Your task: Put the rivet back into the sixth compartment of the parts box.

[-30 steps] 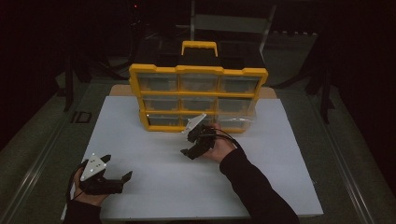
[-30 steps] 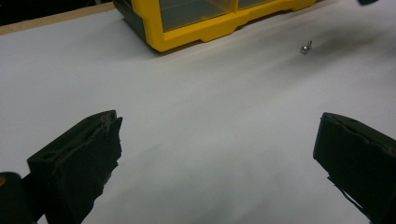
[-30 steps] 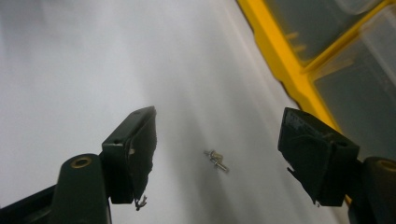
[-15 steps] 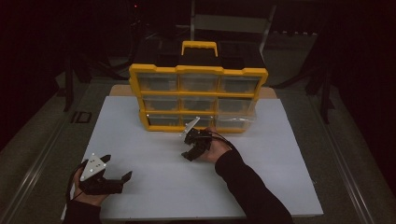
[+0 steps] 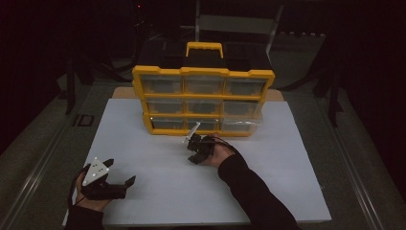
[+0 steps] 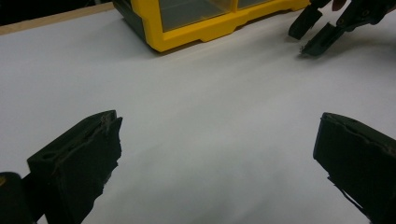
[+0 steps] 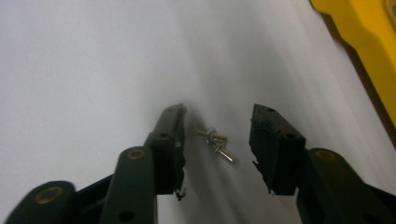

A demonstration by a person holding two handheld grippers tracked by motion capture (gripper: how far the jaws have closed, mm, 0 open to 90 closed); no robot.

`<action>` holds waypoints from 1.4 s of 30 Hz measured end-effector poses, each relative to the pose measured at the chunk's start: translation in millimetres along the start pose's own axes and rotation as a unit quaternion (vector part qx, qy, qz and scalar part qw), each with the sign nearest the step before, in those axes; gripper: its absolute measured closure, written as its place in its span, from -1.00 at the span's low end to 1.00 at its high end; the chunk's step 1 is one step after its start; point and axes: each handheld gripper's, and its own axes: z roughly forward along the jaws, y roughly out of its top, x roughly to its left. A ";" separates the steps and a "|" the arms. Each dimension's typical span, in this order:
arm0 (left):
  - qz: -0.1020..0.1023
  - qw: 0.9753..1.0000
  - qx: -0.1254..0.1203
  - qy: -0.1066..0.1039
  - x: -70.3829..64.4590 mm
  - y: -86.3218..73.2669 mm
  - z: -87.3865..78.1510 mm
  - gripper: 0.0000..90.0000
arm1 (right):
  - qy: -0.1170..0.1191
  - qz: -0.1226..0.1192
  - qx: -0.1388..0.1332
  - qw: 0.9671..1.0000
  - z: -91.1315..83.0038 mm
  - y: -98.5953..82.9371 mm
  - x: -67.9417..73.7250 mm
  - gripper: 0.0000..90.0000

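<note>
A yellow organiser box (image 5: 203, 100) with clear drawers stands upright at the back of the white board (image 5: 158, 187); its lower corner (image 6: 196, 28) shows in the left gripper view, its edge (image 7: 359, 32) in the right gripper view. My right gripper (image 5: 193, 150) hovers just in front of the box's bottom row, jaws open. In the right gripper view, small silver screws (image 7: 217, 142) lie on the board between its open jaws (image 7: 215, 126), untouched. My left gripper (image 5: 120, 173) rests at the board's front left, open wide and holding nothing (image 6: 217, 154).
The box's bottom right drawer (image 5: 242, 125) is pulled out a little. Dark surroundings and metal rails (image 5: 28, 187) flank the table. The right gripper (image 6: 317, 28) appears at the top right of the left gripper view.
My right gripper has shifted slightly left and nearer along the board in front of the box. The left gripper has stayed put.
</note>
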 end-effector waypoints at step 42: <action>0.000 1.000 -0.001 0.001 -0.1 0.0 -0.3 -0.97 | 0.012 0.024 -0.007 1.000 -24.8 2.3 1.8 0.85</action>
